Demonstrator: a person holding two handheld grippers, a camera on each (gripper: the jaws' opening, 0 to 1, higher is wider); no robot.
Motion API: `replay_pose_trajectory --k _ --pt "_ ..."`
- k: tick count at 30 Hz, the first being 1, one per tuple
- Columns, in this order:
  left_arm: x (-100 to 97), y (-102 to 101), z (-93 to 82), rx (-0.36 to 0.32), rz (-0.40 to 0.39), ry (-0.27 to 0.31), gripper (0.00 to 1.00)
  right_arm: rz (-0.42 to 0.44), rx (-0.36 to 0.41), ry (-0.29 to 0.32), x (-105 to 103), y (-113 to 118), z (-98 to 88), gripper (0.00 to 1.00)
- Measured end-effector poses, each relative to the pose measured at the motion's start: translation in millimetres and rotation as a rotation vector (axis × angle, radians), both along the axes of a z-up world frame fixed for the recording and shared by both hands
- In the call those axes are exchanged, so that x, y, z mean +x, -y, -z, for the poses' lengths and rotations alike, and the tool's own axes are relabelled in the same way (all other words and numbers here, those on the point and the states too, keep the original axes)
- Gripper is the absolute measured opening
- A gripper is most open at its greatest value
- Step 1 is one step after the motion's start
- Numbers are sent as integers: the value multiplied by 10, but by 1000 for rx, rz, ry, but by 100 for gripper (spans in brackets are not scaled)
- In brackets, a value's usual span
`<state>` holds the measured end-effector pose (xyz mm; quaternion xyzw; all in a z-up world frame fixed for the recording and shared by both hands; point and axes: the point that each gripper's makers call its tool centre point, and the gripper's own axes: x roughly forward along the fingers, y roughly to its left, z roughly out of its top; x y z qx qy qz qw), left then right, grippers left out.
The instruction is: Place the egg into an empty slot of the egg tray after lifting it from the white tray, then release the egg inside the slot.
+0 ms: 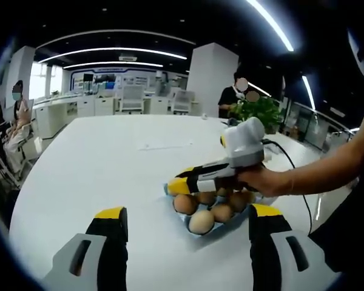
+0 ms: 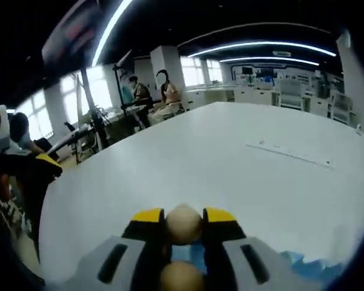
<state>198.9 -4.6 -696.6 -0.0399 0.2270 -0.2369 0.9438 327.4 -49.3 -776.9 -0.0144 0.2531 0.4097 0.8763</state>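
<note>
Bright office ceiling strips are glowing over a broad white surface [image 1: 97, 163] where we are working. Our right tongs [image 2: 184, 225] are clamping an egg [image 2: 184, 223] between the yellow tips, and they are hanging over the blue egg tray [image 1: 197, 232], which is sitting near the surface's close edge with several eggs in it. We judge the placing step is under way: next we need to lower the egg into a free slot and part the jaws gently. Our left tongs [image 1: 188, 221] are waiting open and empty, near the tray. Plenty of bare surface is lying beyond the tray.
</note>
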Motion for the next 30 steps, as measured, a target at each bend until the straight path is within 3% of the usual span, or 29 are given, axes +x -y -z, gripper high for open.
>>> replay_pose_trajectory --k 7,11,13,16,20,21,22,26,30 --pt "9 41 -38 4 14 6 82 -20 -1 -1 -10 -5 -2 26" --pt "13 71 -70 10 25 13 82 -18 -12 6 -1 33 -2 39" --pt "14 84 -89 12 31 17 82 -23 -23 10 -17 60 -17 36" --pt "24 94 -133 14 38 29 82 -48 -36 77 -99 153 -166 35" --pt "27 105 -147 15 40 34 82 25 23 148 -92 465 -411 32" --pt "26 110 -148 15 42 36 82 53 15 176 -70 585 -451 32" --pt "23 118 -146 14 44 36 82 105 -14 207 -38 846 -479 32" --pt "12 131 -135 13 45 33 82 259 11 169 15 1451 -462 32" --pt "5 146 -132 13 50 33 82 372 -40 183 32 1959 -399 32"
